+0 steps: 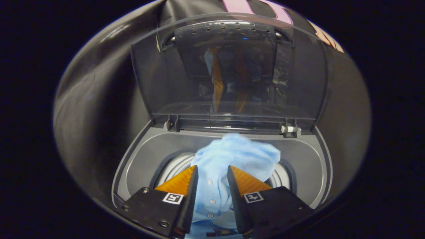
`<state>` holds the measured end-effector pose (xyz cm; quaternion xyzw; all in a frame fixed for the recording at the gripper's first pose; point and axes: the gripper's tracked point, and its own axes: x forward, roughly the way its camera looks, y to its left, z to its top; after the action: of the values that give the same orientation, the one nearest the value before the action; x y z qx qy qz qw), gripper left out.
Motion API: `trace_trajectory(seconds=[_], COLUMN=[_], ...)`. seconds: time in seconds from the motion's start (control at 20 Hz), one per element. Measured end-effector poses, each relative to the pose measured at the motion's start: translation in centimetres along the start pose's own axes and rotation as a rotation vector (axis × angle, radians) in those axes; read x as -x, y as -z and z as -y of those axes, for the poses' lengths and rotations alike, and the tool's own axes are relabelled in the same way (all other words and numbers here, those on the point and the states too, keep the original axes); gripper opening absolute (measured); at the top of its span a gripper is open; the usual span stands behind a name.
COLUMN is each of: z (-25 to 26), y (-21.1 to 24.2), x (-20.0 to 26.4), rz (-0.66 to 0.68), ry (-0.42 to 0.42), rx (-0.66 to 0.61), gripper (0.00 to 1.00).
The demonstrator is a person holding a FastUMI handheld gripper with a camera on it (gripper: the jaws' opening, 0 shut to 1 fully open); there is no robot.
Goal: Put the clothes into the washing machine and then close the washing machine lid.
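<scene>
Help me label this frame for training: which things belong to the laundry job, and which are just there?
Job: light blue shirt between the fingers of the gripper, washing machine, its drum, raised lid.
Just there: black cloth wall.

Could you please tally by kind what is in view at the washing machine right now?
Washing machine, lid raised: 1
Light blue shirt, bunched over the drum opening and held between the claw's fingers: 1
Claw, shut on the shirt: 1
Total: 3
</scene>
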<state>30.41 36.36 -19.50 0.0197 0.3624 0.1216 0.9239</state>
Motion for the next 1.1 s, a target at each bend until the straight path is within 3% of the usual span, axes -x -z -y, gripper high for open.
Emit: trace_trajectory(seconds=[0.1, 0.35, 0.75, 1.1], z=[0.0, -0.3, -1.0, -1.2], y=[0.3, -0.3, -3.5, -9.0], x=[0.4, 1.4, 4.6, 8.1], rz=[-0.002, 0.017, 0.074, 0.172], ry=[0.006, 0.016, 0.029, 0.044], rx=[0.017, 0.040, 0.078, 0.069], gripper=[0.58, 1.00, 0.99, 0.98])
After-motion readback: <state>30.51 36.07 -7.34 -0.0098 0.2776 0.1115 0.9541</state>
